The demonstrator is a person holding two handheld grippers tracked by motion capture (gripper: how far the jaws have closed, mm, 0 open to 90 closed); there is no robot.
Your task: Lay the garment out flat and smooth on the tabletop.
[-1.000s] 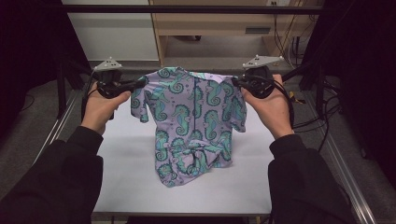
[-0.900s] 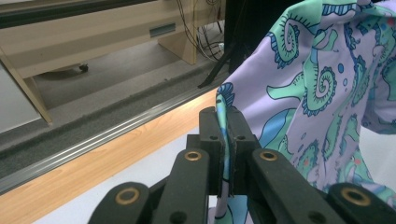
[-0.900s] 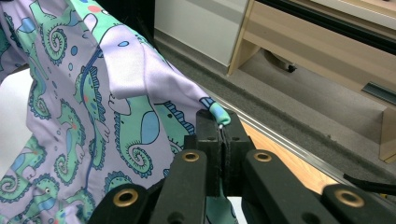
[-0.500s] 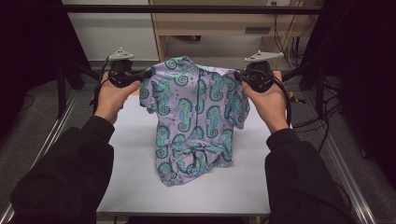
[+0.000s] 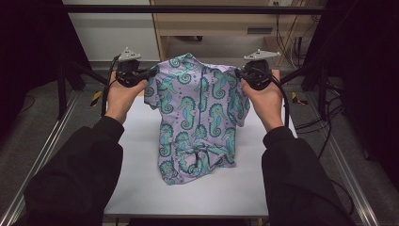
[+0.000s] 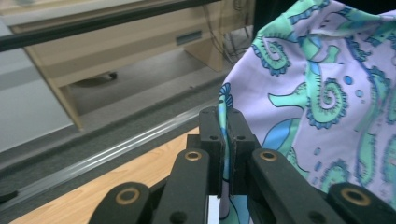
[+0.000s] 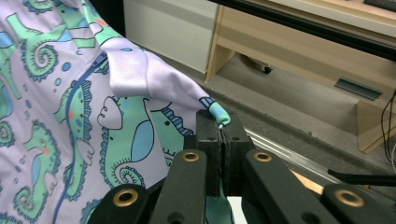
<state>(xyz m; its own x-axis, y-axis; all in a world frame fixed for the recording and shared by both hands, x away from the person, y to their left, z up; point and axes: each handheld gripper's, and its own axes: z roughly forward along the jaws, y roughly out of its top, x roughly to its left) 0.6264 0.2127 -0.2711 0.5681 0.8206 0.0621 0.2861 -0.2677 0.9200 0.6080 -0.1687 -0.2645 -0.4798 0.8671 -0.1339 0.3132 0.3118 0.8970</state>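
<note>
while the high view shows the shirt (image 5: 200, 117) hanging between both hands with its hem bunched on the table (image 5: 141, 183), the gripper views show the grips: the left gripper (image 6: 225, 154) is clamped on a thin fold of cloth, the right gripper (image 7: 223, 154) on a rolled edge. bare table lies on both sides of the shirt. beyond the far edge stand a black bar (image 5: 197, 8) and a wooden cabinet (image 5: 226, 23).
</note>
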